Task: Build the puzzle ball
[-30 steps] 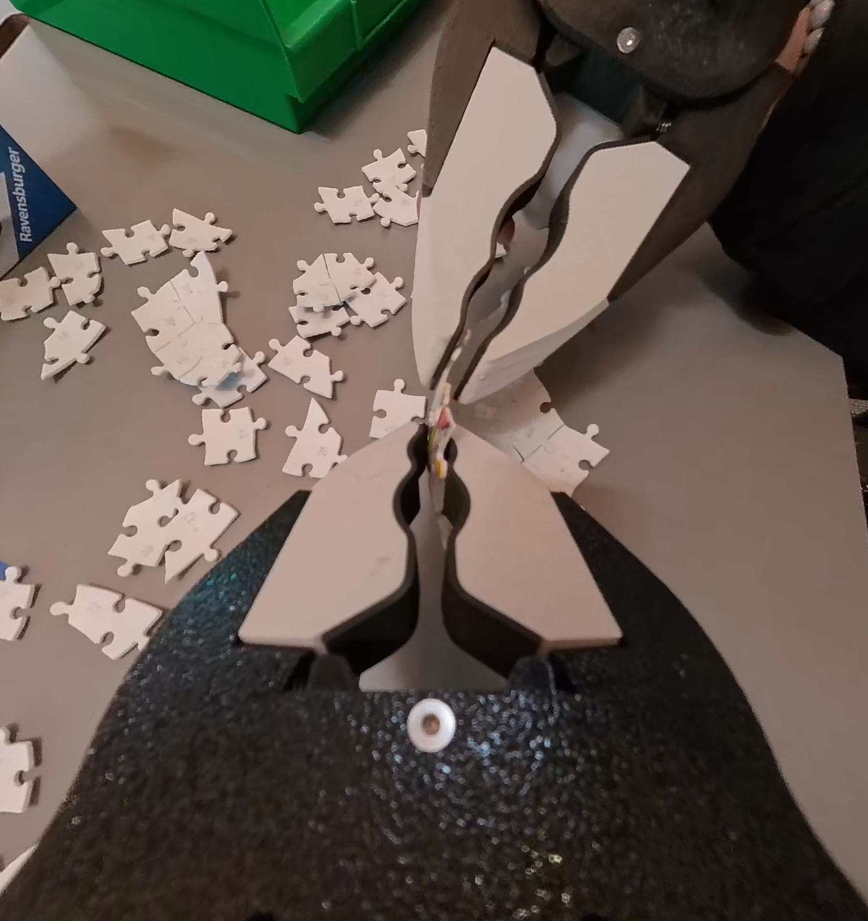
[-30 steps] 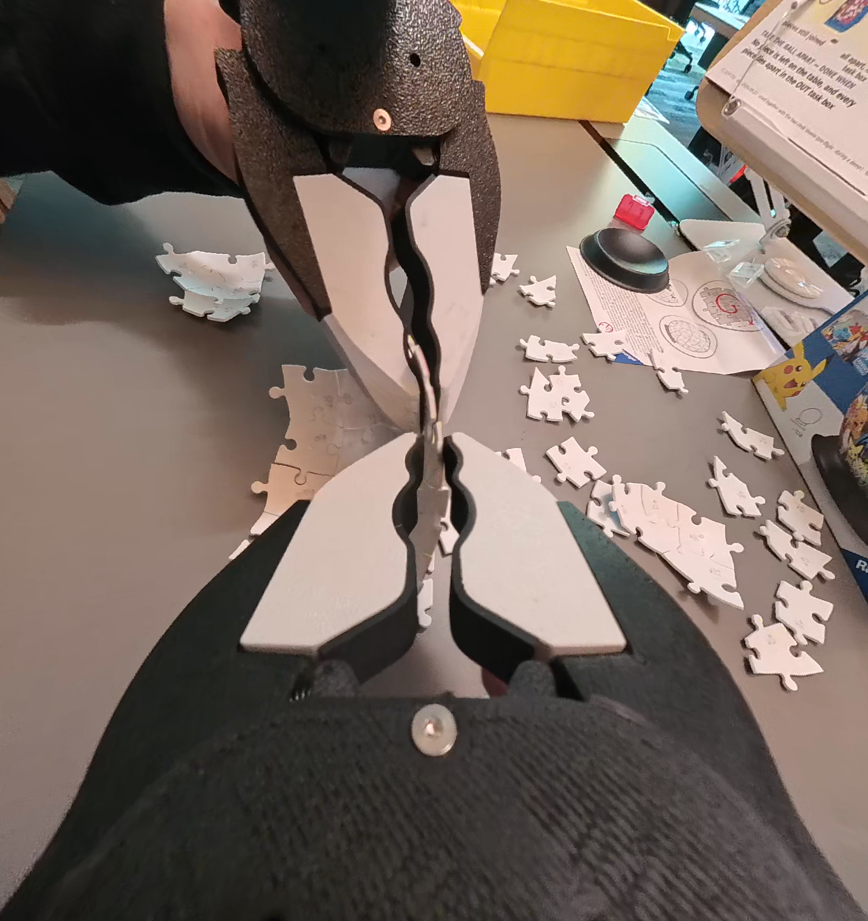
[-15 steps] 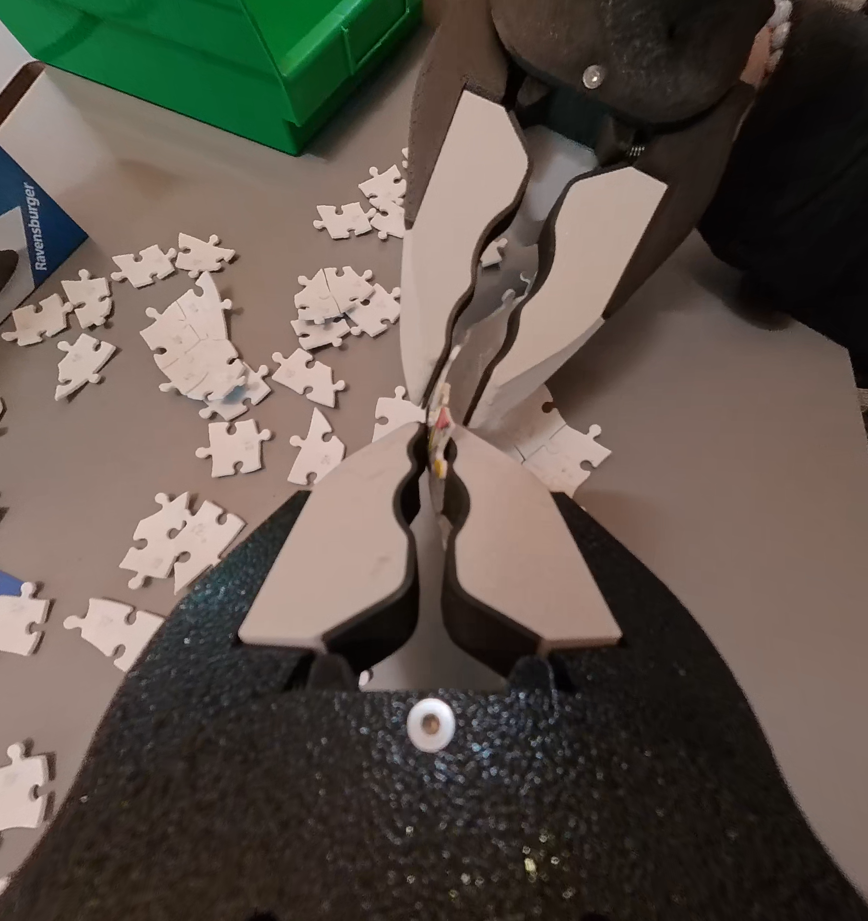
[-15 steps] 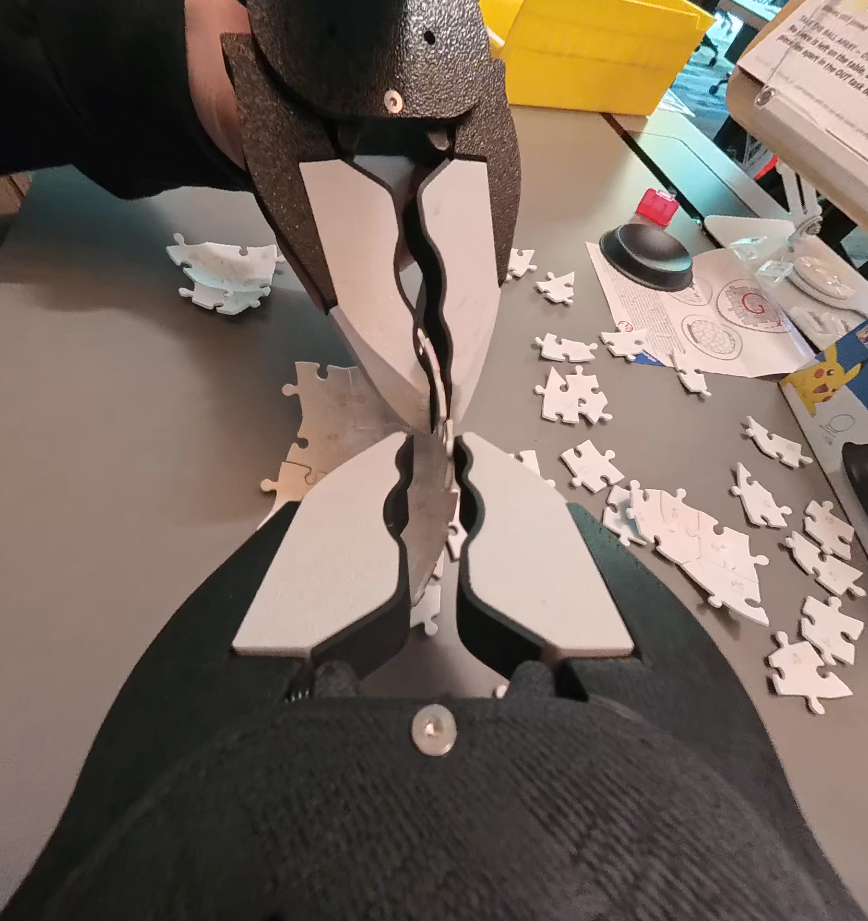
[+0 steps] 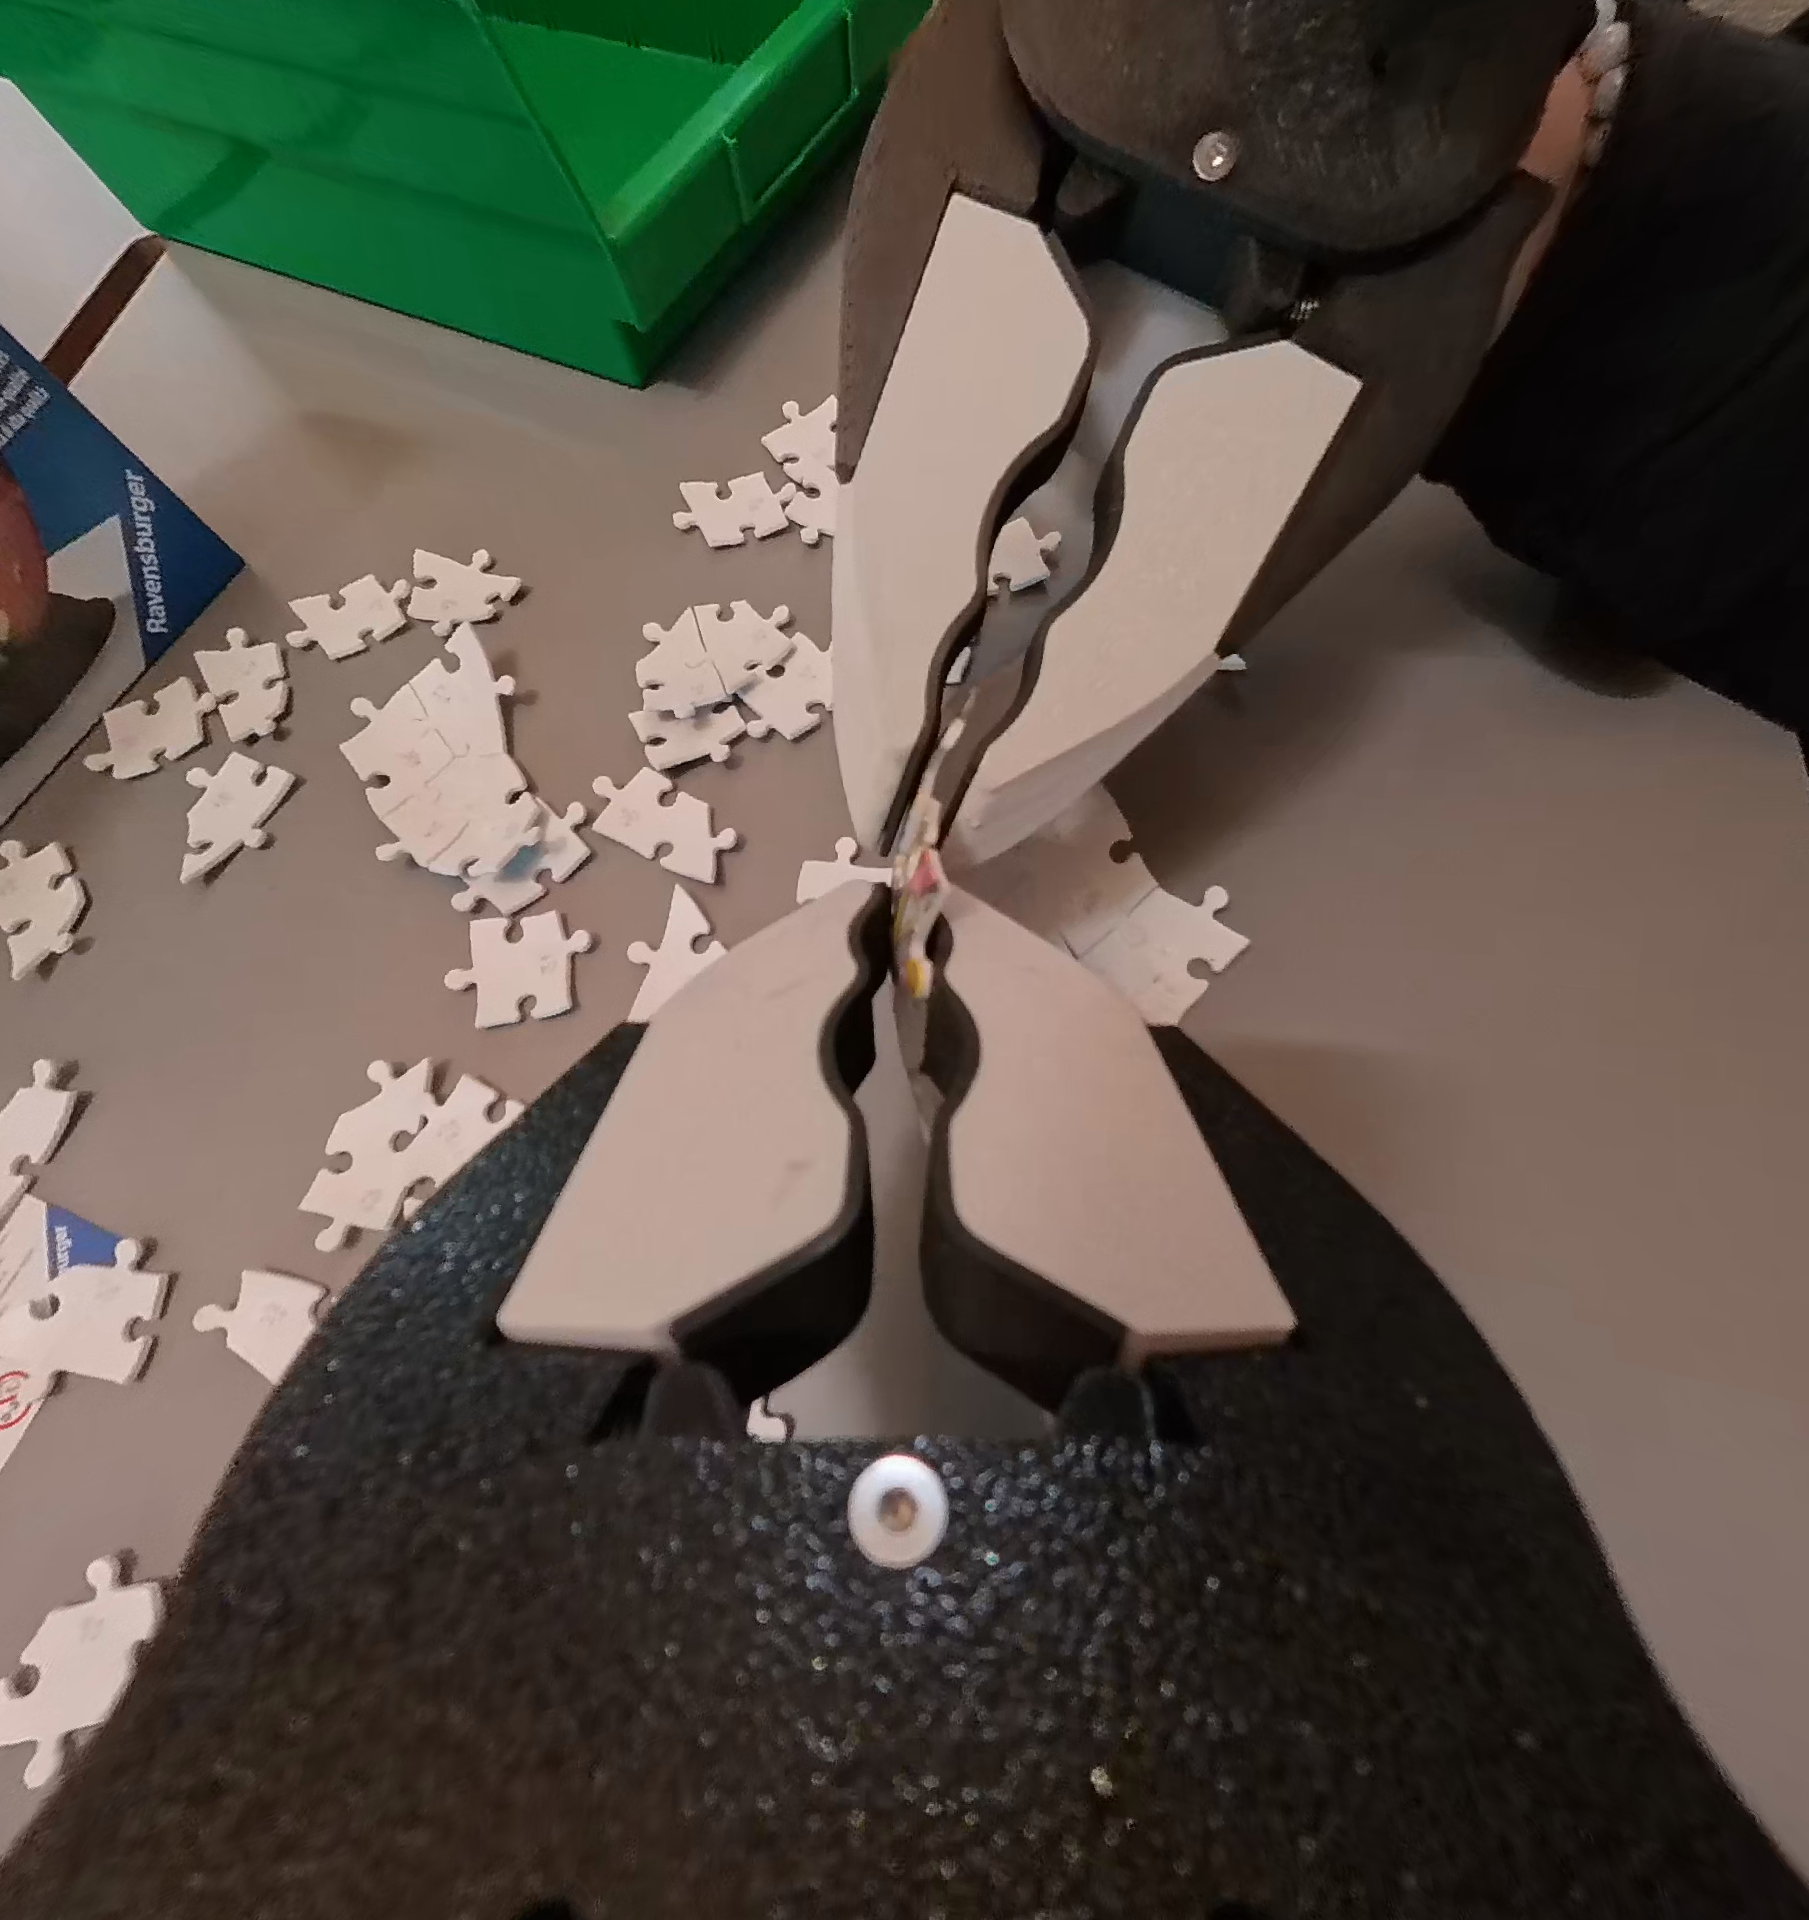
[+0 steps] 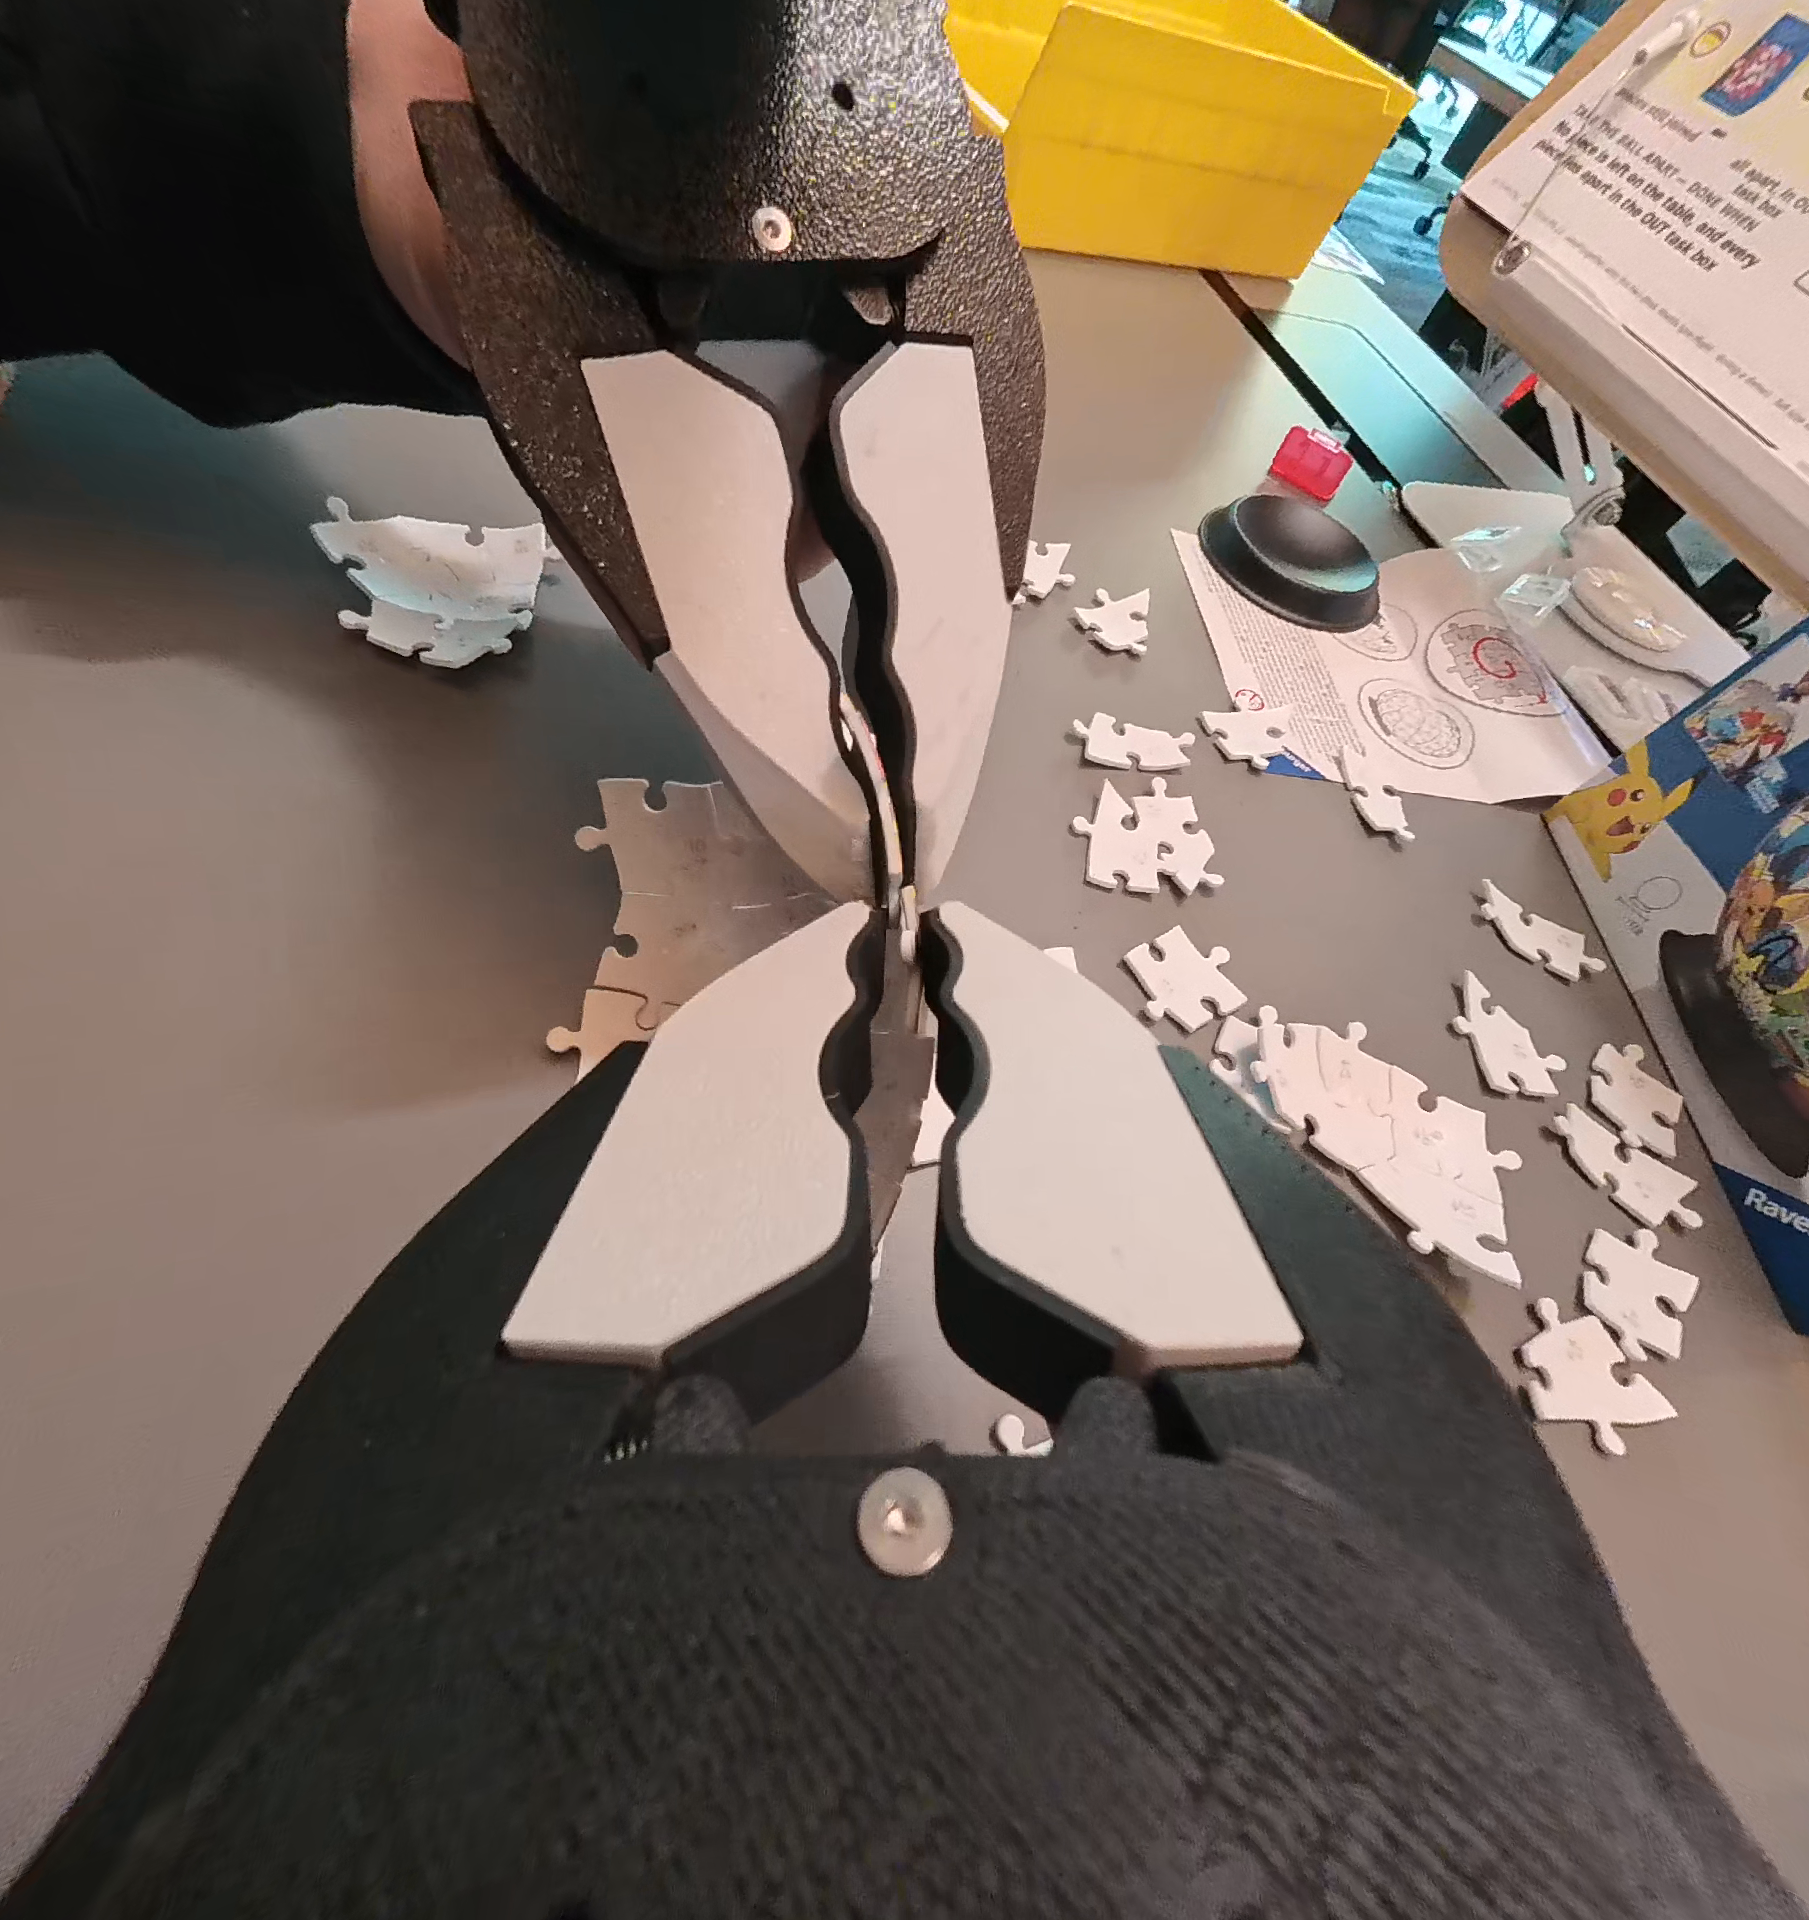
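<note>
While loose pieces (image 5: 526, 966) litter the table (image 5: 1502, 1039), both claws (image 5: 905, 914) (image 6: 905, 914) pinch puzzle pieces (image 5: 915, 935) edge-on.

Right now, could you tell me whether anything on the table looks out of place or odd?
Nothing stands out. Loose pieces lie scattered white side up on the table, as expected mid-build. The left gripper and right gripper each pinch a piece, tip to tip.

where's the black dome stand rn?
Right wrist view, upper right: the black dome stand sits on the grey table, at the top corner of the instruction sheet, just in front of a small red item.
</note>
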Available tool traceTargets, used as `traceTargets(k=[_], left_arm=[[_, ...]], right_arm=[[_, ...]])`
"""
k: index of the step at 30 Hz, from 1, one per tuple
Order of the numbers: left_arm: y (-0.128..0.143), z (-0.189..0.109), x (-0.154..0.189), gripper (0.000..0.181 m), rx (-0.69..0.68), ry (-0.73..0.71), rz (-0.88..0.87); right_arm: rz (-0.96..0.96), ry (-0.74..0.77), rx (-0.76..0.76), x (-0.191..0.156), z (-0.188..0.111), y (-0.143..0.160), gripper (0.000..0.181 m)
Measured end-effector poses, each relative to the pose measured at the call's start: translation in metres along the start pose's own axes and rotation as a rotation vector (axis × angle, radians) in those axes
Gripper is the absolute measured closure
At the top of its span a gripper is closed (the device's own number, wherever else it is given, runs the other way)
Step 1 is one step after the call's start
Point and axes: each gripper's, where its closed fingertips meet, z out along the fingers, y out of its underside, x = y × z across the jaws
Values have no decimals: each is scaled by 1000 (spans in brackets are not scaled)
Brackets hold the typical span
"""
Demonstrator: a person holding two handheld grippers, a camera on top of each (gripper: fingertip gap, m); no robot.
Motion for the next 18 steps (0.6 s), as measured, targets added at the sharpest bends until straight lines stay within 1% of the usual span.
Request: traceTargets(k=[14,18], left_arm=[[1,-1,-1,178,11,-12,-31],[1,-2,-2,178,-13,-31,-13]], right_arm=[[-126,41,-40,1,2,-1,175],[-143,45,-58,1,2,-1,176]])
